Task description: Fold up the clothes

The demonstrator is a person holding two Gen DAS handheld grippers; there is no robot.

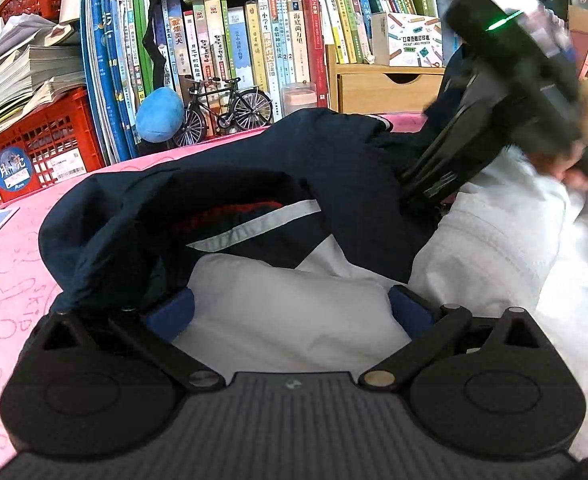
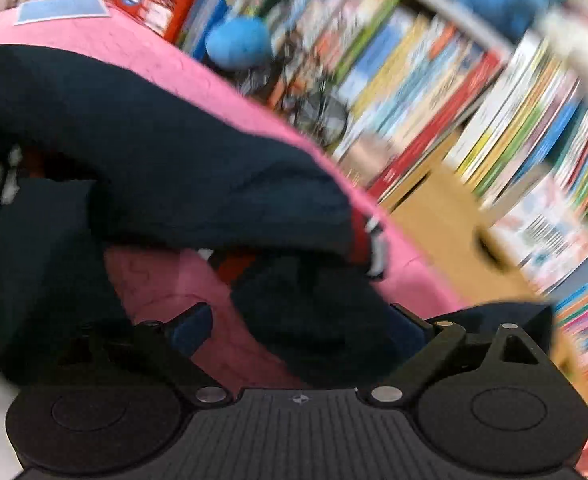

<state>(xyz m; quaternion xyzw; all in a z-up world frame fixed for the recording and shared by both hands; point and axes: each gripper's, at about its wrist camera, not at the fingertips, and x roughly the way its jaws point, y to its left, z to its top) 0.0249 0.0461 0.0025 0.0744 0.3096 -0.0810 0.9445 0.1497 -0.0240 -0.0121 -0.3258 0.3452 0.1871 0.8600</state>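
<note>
at the bottom of the left wrist view, the left gripper [image 1: 289,312] was seen with its blue-padded fingers [image 1: 173,312] spread wide; white cloth of the jacket [image 1: 294,320] lay between them, and no pinch was made on it. a navy fold of the same jacket was draped over the left finger. the jacket, navy and white with a pale stripe and a red lining, was found heaped on the pink table cover [image 1: 9,280], filling the centre and right of the frame. at the upper right of that view, the right gripper [image 1: 426,188] was recorded tilted and blurred, its tip buried in navy cloth, with a hand [image 1: 574,172] partly seen behind it.

in the right wrist view, which was heavily blurred, the right gripper [image 2: 298,320] was shown at the bottom with its fingers apart; navy jacket cloth [image 2: 173,168] lay against the right finger, but whether it was gripped could not be told. pink cover was visible between the fingers.

beyond the jacket, at the far table edge, a model bicycle [image 1: 225,116] and a blue plush toy [image 1: 159,114] were observed. behind them a row of books [image 1: 221,48] stood upright, with a red crate [image 1: 33,148] at the left and a wooden drawer unit [image 1: 386,88] at the upper right.
</note>
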